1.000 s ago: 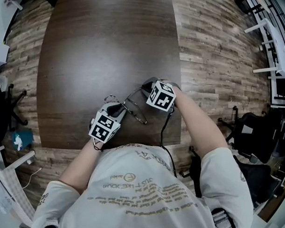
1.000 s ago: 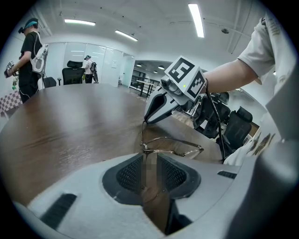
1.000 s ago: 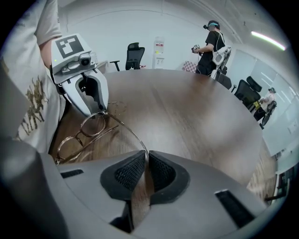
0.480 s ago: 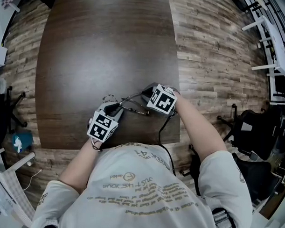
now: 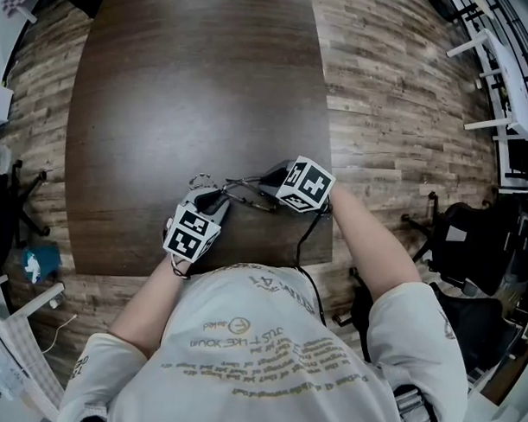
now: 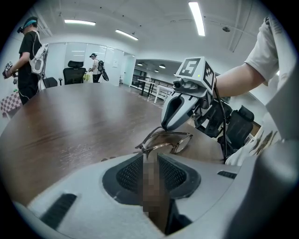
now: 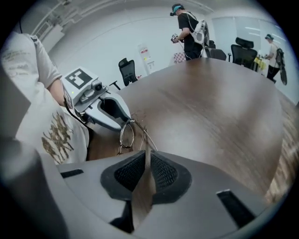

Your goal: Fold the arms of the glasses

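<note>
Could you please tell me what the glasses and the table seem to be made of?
The glasses look like thin dark metal wire with clear lenses, glass or plastic unclear. The table looks like dark wood or veneer: streaky grain, a soft sheen under the lights.

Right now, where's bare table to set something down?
Free: the far half of the table, everything beyond the glasses. Also the near-left corner beside the left gripper. Crowded: the near edge, where it and the right gripper both grip the glasses.
</note>
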Tool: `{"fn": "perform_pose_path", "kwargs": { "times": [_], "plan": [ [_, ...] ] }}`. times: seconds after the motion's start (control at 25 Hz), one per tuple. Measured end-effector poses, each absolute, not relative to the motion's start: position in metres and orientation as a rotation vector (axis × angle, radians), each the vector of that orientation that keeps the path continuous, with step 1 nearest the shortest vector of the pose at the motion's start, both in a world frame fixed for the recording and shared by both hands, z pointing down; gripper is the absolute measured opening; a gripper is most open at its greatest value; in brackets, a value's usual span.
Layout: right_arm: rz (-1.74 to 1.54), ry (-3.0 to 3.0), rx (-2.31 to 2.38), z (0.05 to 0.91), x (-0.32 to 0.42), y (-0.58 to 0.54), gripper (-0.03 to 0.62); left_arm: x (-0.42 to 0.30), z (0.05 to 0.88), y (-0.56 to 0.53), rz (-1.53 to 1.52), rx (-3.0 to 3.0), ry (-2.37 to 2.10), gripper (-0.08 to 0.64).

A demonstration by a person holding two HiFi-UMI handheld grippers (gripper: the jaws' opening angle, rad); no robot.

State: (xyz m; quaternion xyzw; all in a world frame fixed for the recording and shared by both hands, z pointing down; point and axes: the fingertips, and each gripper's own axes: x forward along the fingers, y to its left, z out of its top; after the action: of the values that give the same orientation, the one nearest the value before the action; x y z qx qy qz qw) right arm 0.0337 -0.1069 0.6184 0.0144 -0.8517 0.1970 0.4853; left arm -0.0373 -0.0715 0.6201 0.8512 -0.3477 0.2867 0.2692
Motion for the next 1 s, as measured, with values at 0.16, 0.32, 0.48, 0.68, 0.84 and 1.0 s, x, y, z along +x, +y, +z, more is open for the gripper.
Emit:
{"fn": "perform_pose_path", "kwargs": {
  "times": [0.16,0.32,0.48,0.68,0.84,1.0],
  "plan": [
    [0.566,-2.152,0.049,0.607,0.026,-0.108,0.168,-0.036,0.620,-0.070,0.779,2.300,-0.932,0.104],
    [0.515,-2.126,0.003,0.610,0.023,-0.098,0.229,-0.038,0.620,-0.069,0.784,2.292,-0.936,0.104],
    [0.417,-2.094,0.020,0.616,0.021,-0.101,0.229,-0.037,0.620,-0.070,0.783,2.296,-0.936,0.104],
    [0.495,-2.141,0.055,0.610,0.016,-0.105,0.229,-0.031,0.618,-0.069,0.787,2.310,-0.932,0.104],
    [0.592,-2.143,0.020,0.611,0.012,-0.096,0.247,-0.027,0.618,-0.064,0.809,2.318,-0.909,0.104],
    [0.639,-2.126,-0.016,0.611,0.011,-0.088,0.269,-0.026,0.619,-0.059,0.822,2.318,-0.895,0.104]
  ]
}}
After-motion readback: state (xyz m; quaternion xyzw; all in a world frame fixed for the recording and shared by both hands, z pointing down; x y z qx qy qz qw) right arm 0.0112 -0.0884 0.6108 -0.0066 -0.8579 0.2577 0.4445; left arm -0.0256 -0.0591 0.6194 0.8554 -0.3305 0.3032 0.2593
